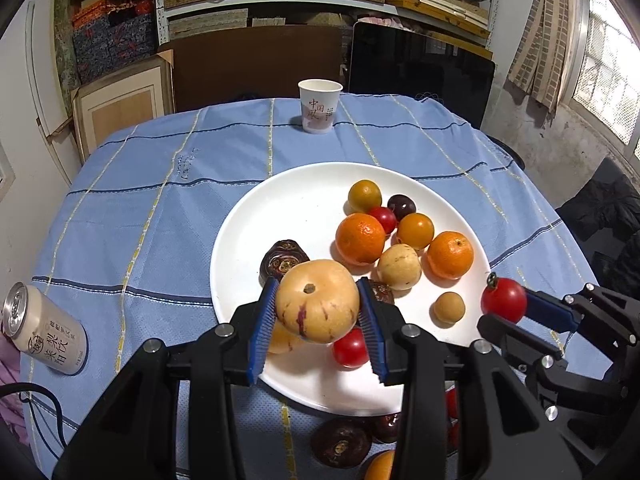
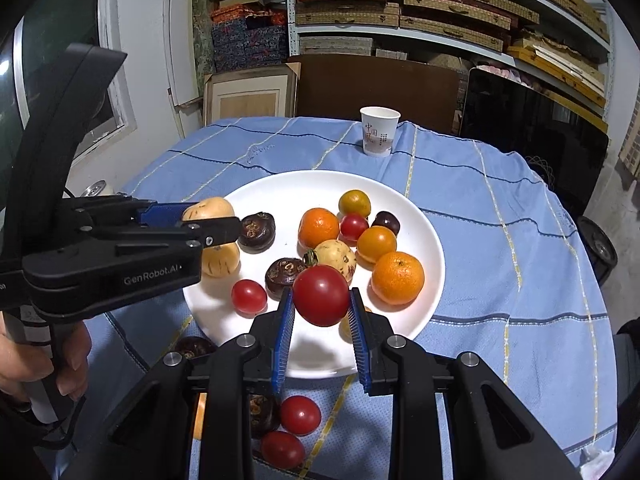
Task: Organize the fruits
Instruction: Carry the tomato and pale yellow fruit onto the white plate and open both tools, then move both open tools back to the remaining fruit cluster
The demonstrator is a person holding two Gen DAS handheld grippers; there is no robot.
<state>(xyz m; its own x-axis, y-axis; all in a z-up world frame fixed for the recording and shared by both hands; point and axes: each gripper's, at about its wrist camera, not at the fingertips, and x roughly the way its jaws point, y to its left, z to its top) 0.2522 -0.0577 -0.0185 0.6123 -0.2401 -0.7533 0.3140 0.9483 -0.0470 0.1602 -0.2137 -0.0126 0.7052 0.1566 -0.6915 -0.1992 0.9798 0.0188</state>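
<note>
The left gripper point(image 1: 318, 312) clamps a pale striped melon-like fruit point(image 1: 317, 301) above the near edge of the white plate point(image 1: 280, 200). The right gripper point(image 2: 322, 312) clamps a red tomato point(image 2: 321, 295) (stem still attached) over the plate's near right rim; more fruit lies on the blue-clothed surface point(image 1: 140, 200).

Pretty cluttered storage room. White shelves point(image 1: 328, 20) along the back wall, stuffed with woven and patterned boxes point(image 2: 348, 14). Framed picture point(image 1: 120, 108) and a brown board point(image 1: 256, 64) leaning underneath, dark screen point(image 1: 420, 68) beside them. Window point(image 1: 604, 76) with a checked curtain point(image 1: 540, 36) off to one side, scuffed grey wall below.
</note>
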